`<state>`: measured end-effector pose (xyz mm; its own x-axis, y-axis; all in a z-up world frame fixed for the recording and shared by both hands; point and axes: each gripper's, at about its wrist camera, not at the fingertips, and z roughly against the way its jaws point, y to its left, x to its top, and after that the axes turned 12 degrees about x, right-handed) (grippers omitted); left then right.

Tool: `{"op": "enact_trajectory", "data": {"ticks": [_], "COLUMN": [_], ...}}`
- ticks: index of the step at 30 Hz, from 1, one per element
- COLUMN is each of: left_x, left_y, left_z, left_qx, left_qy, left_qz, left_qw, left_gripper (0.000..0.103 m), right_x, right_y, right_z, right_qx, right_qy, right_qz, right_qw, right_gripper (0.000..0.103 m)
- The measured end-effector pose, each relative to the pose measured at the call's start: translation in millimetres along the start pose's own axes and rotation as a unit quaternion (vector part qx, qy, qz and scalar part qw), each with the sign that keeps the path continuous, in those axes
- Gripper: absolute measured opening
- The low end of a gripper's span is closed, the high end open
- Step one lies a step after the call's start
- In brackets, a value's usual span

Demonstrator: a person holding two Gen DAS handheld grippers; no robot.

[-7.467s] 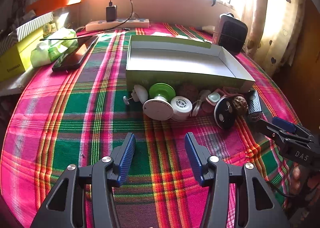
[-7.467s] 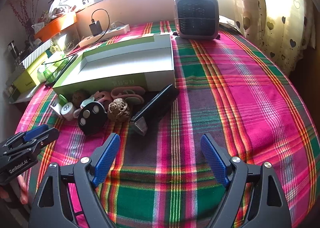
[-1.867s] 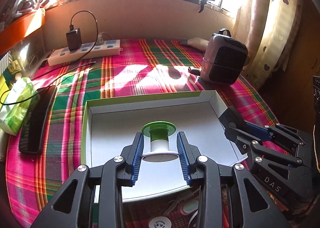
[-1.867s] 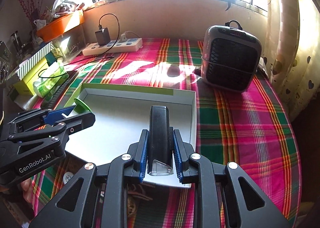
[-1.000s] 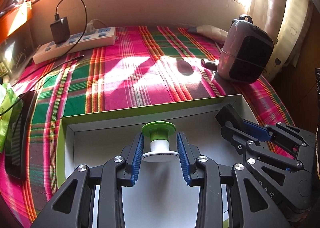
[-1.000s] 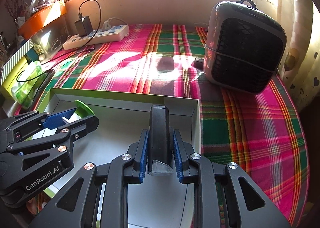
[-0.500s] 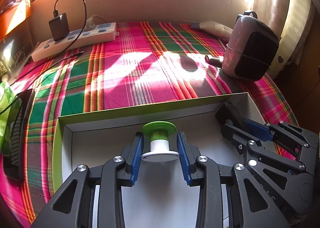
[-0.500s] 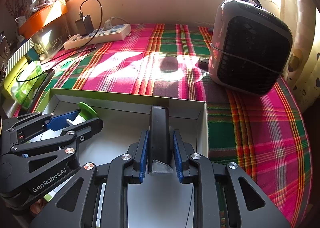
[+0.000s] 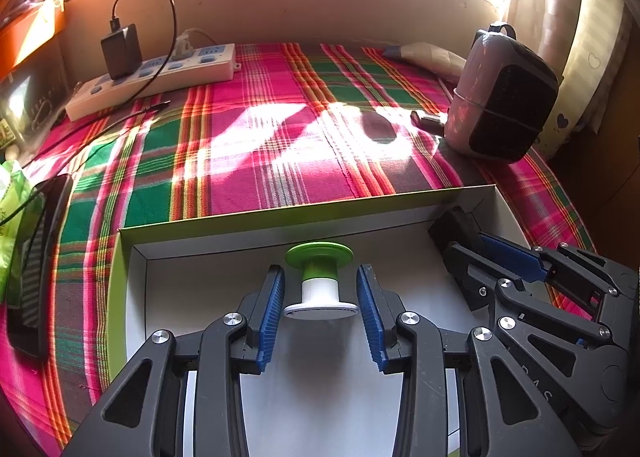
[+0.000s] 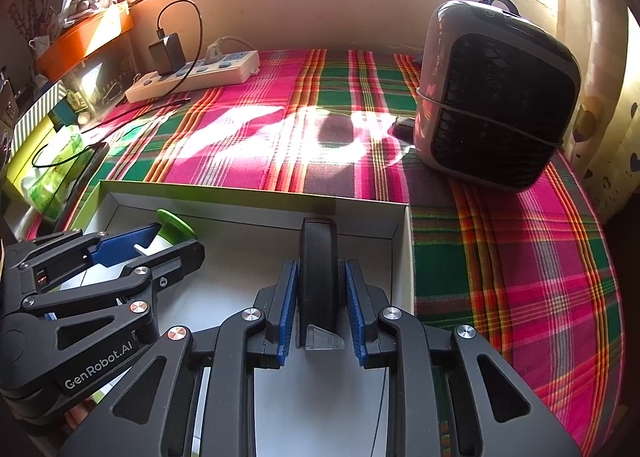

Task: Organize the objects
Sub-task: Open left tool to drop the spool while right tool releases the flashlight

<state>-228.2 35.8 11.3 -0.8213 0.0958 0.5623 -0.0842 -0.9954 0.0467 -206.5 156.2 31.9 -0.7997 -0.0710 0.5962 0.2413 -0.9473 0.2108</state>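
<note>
A green-and-white spool (image 9: 319, 281) lies on the floor of the shallow white box with a green rim (image 9: 280, 217). My left gripper (image 9: 320, 313) is open around the spool, with a gap on each side. It also shows in the right wrist view (image 10: 132, 253), over the box's left part. My right gripper (image 10: 318, 305) has its jaws slightly parted beside a long black device (image 10: 318, 269) that lies along the box's right wall (image 10: 406, 257). The right gripper also shows in the left wrist view (image 9: 480, 257).
A dark grey fan heater (image 10: 496, 97) stands just beyond the box to the right. A white power strip with a black charger (image 9: 152, 73) lies at the back left. A phone (image 9: 40, 257) and green packet (image 10: 52, 169) lie left of the box on the plaid cloth.
Both grippers carried their objects from the table into the box and lowered them. In the last half second the left jaws opened off the spool and the right jaws loosened on the black device.
</note>
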Motion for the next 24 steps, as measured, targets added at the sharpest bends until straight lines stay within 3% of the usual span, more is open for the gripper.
{"op": "enact_trajectory", "data": {"ticks": [4,24], "left_x": [-2,-33], "left_y": [1,19], "left_z": [6,56], "left_qx": [-0.001,0.007], "left_qy": [-0.005,-0.032], "left_qz": [0.0,0.021], "left_qw": [1.0,0.9992], "left_gripper": [0.038,0.038], "right_x": [-1,-27], "right_y": [1,17], "right_z": [6,49], "right_qx": [0.003,0.01], "right_qy": [-0.006,-0.037], "right_qz": [0.002,0.005], "right_qw": [1.0,0.999], "right_gripper": [0.037,0.042]}}
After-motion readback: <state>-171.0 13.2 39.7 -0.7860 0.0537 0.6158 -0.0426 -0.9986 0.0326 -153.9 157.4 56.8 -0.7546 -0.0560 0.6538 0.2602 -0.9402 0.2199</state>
